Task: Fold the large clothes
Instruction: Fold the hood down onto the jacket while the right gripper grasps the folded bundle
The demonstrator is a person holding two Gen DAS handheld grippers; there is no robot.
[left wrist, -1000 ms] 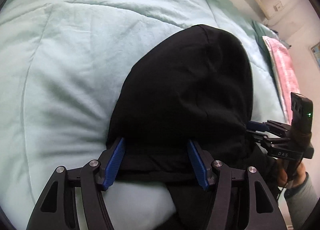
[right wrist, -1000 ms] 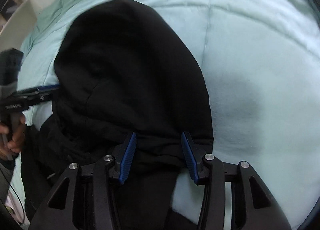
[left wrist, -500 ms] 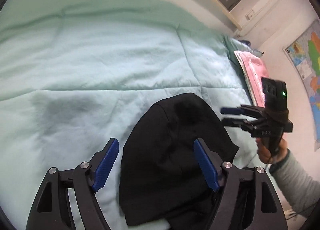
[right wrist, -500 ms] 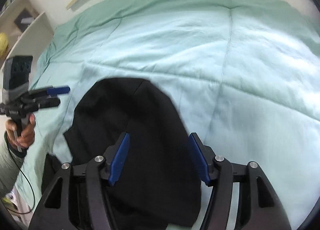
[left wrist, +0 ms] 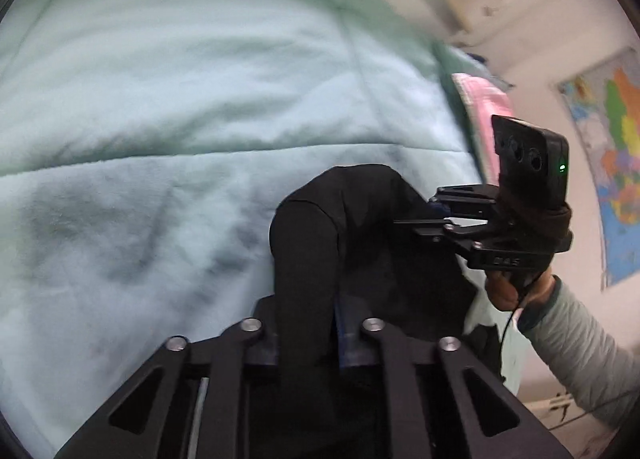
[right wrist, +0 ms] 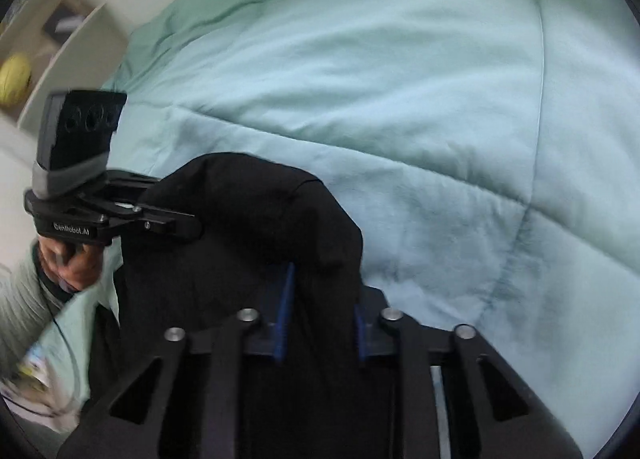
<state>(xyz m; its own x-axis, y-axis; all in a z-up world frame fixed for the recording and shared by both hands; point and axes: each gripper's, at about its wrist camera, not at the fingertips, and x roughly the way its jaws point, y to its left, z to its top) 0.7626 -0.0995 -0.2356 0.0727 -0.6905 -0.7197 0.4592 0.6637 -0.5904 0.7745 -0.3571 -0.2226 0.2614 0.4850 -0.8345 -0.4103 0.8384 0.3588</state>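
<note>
A black garment [left wrist: 360, 243] lies bunched at the near edge of a mint-green quilt [left wrist: 200, 99]. My left gripper [left wrist: 306, 323] is shut on a fold of the black cloth, which rises between its blue pads. My right gripper [right wrist: 322, 311] is shut on another fold of the same garment [right wrist: 248, 227]. Each gripper shows in the other's view: the right one [left wrist: 424, 215] at the garment's right side, the left one [right wrist: 176, 219] at its left side. The cloth is lifted a little off the quilt.
The quilt [right wrist: 400, 99] covers the whole bed ahead. A pink folded cloth [left wrist: 484, 107] lies at the bed's right edge below a wall map [left wrist: 612, 163]. White shelves [right wrist: 52, 43] with a yellow ball stand to the left.
Both grippers were open above the flat garment half a second ago. Now both have closed on folds of it and the cloth is gathered up between them.
</note>
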